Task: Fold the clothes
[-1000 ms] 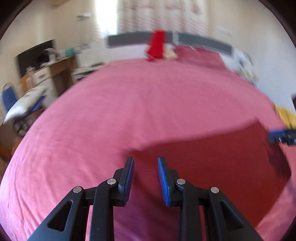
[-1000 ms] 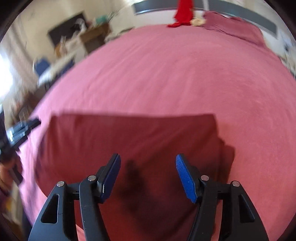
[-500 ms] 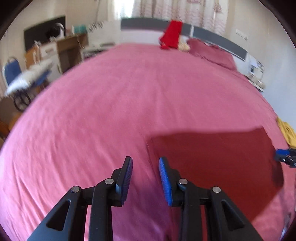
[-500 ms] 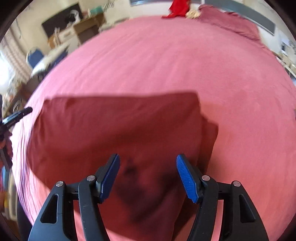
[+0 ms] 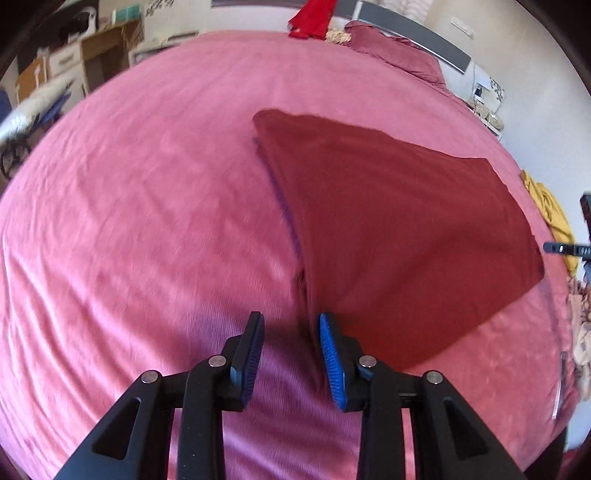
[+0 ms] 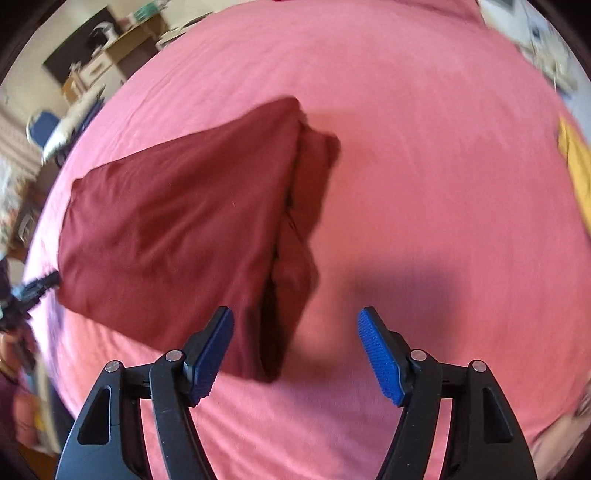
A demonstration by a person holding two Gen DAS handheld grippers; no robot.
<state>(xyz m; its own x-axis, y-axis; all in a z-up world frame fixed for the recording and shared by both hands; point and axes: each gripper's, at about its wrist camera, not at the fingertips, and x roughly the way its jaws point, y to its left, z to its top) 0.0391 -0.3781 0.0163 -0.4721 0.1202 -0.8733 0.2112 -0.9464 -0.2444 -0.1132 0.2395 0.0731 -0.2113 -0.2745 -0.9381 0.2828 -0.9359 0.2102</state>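
A dark red folded garment (image 5: pixel 391 221) lies flat on the pink bed (image 5: pixel 147 206). My left gripper (image 5: pixel 291 350) is open and empty, low over the bed at the garment's near left edge. In the right wrist view the garment (image 6: pixel 177 229) lies to the left, with a bunched layered edge (image 6: pixel 306 206) on its right side. My right gripper (image 6: pixel 295 350) is wide open and empty, just above that edge's near end. Each gripper shows at the other view's border: the right one (image 5: pixel 569 249), the left one (image 6: pixel 33 291).
A red cloth (image 5: pixel 314 18) and a pink pillow (image 5: pixel 399 55) lie at the headboard. A yellow garment (image 5: pixel 550 210) lies at the bed's right edge, also in the right wrist view (image 6: pixel 576 162). A desk (image 5: pixel 92 55) and a blue chair (image 6: pixel 40 125) stand left of the bed.
Both grippers have swung in and down toward the garment's side edges. The garment now fills more of each view. Both jaws stay open.
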